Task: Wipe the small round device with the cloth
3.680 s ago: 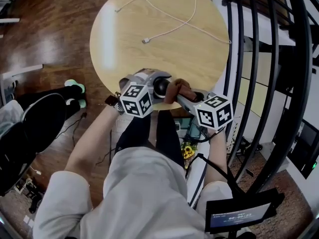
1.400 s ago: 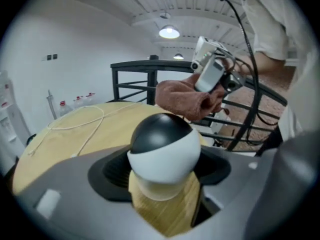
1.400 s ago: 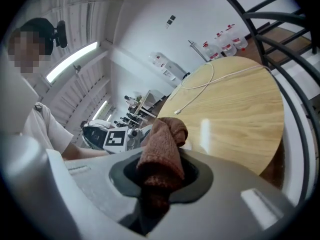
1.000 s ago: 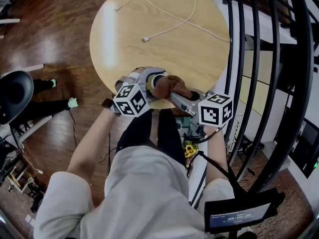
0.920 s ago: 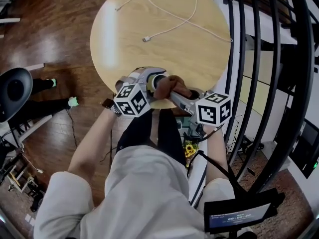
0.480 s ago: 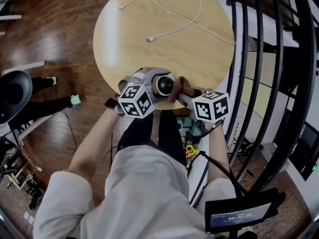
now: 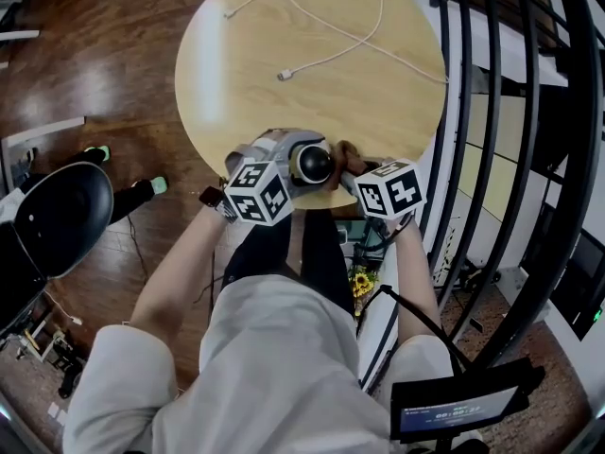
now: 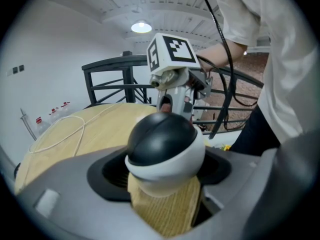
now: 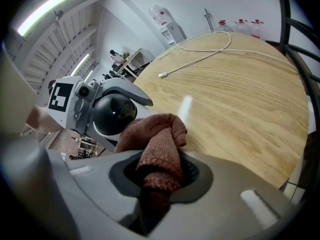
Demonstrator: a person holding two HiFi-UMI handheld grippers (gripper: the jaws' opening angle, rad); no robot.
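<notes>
Surface: round light-wood table [image 7: 284, 112], mostly bare; white cable [image 7: 331, 28] looped across far half.
Room: dark wood floor [image 7: 95, 55]; black railing [image 7: 529, 140] close along table's R side; black chair [image 7: 57, 220] at L, on floor.
Small round device [image 8: 162, 151], black dome on white body: clamped in left gripper [image 7: 295, 155], jaws wide round it, above nr table edge.
Right gripper [image 7: 352, 170]: closed on brown cloth [image 9: 157, 144], bunched just beside device; contact unclear.

Round wooden table [image 7: 236, 93], dark wood floor [image 7: 104, 55], black railing [image 8: 128, 84]
</notes>
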